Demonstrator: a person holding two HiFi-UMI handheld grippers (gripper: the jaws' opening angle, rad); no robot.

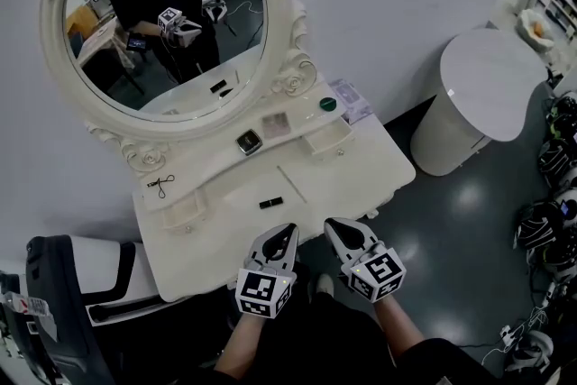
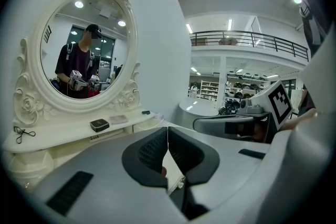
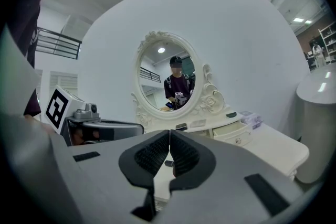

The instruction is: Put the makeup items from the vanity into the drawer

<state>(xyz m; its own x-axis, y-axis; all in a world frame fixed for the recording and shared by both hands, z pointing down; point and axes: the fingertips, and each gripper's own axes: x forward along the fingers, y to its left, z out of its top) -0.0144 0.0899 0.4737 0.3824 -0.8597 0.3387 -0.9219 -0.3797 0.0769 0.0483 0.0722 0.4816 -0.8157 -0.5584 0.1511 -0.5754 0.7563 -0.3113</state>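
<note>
A white vanity with an oval mirror stands in front of me. On its shelf lie a black compact, a pale palette, a green round item and a clear packet. A black eyelash curler rests on the left shelf, and a black tube lies on the tabletop. Two small drawers, left and right, stand pulled out. My left gripper and right gripper hover side by side at the vanity's front edge, both shut and empty. The compact also shows in the left gripper view.
A round white table stands to the right of the vanity. A dark chair sits at the left, beside the vanity's end. Helmets and gear lie on the dark floor at the far right.
</note>
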